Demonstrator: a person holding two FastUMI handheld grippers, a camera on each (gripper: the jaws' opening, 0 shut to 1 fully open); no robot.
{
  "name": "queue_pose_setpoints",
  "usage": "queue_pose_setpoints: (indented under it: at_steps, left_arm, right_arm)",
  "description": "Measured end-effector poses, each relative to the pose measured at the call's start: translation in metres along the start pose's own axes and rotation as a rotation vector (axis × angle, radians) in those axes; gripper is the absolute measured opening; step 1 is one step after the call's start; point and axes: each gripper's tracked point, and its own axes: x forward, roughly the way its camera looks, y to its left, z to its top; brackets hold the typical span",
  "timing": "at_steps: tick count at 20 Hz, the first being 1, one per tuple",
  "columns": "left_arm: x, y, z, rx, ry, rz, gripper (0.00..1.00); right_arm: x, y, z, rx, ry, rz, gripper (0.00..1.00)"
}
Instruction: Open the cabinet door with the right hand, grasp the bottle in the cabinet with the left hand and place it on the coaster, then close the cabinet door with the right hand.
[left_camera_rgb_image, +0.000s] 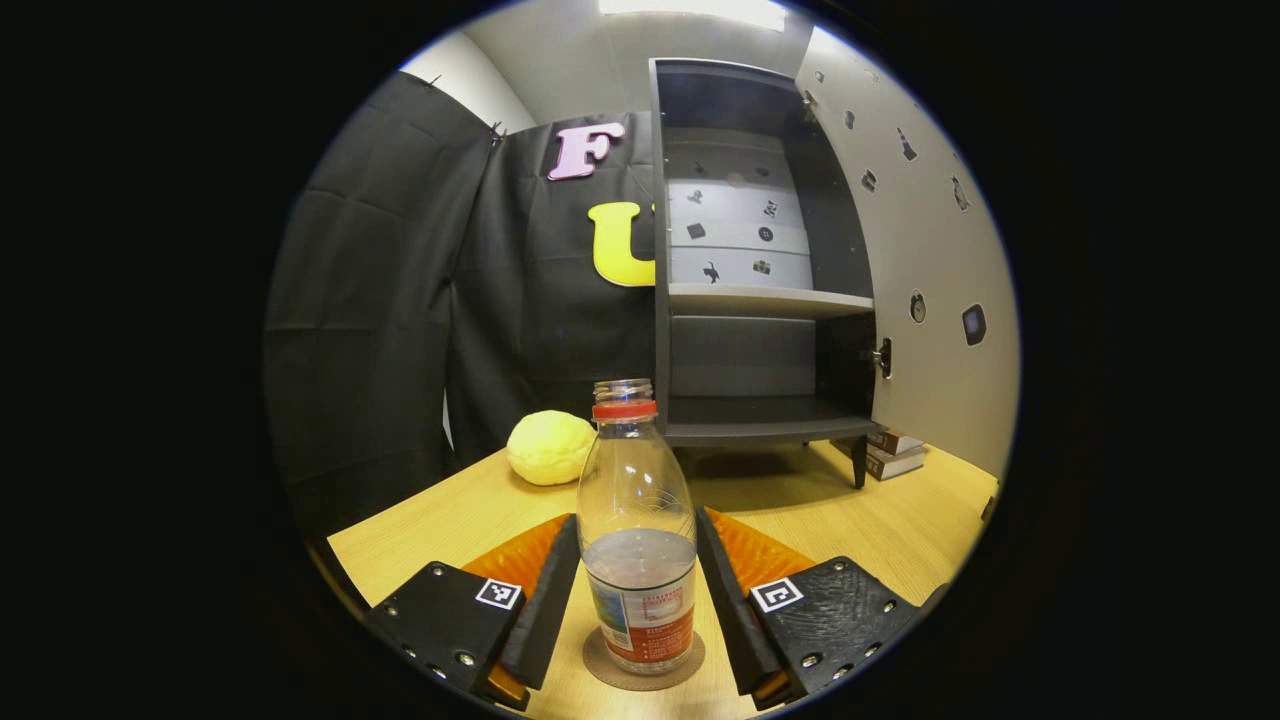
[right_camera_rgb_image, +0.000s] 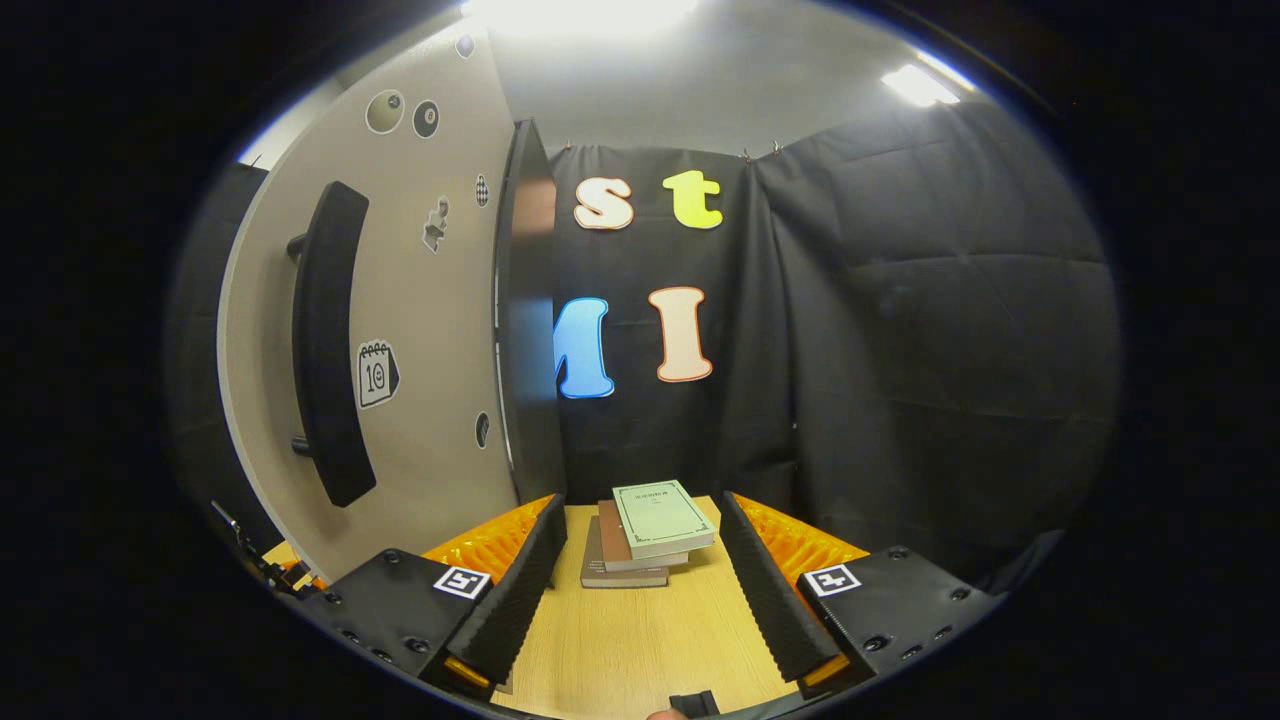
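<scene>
Now my left gripper (left_camera_rgb_image: 636, 600) brackets the bottle (left_camera_rgb_image: 637, 530) on the coaster (left_camera_rgb_image: 690, 668), jaws parted, so a crooked retreat could tip it, while beyond the bottle my empty, wide right gripper (right_camera_rgb_image: 636, 590) could swing the door (right_camera_rgb_image: 430, 330) shut too hard.

Black cloth (left_camera_rgb_image: 400, 300) drapes the booth's walls across the left of the left gripper view; a pale ceiling (right_camera_rgb_image: 720, 90) with bright lamps (right_camera_rgb_image: 915, 85) spans the top of the right gripper view; a wooden desk (left_camera_rgb_image: 900, 520) fills the lower part.
</scene>
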Motion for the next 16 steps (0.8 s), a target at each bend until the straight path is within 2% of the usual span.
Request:
queue_pose_setpoints:
  at_steps: [6,7,8,15,16]
  left_arm:
    - [-0.001,-0.003,-0.001,0.018,0.026,-0.006,0.66]
    - [-0.001,-0.003,-0.001,0.014,0.034,-0.005,0.66]
    - [0.0,-0.003,0.001,0.013,0.035,-0.002,0.66]
    - [-0.004,-0.007,0.024,0.033,0.004,0.014,0.66]
    - [-0.003,-0.007,0.027,0.035,0.003,0.018,0.66]
  right_arm:
    - [0.003,0.002,0.002,-0.01,-0.009,0.013,0.93]
    - [0.004,0.002,0.001,-0.008,-0.01,0.015,0.98]
    - [0.004,0.002,0.002,-0.009,-0.01,0.017,0.93]
    - [0.006,-0.005,0.001,-0.007,-0.017,0.025,0.93]
    - [0.006,-0.006,0.002,-0.005,-0.02,0.027,0.98]
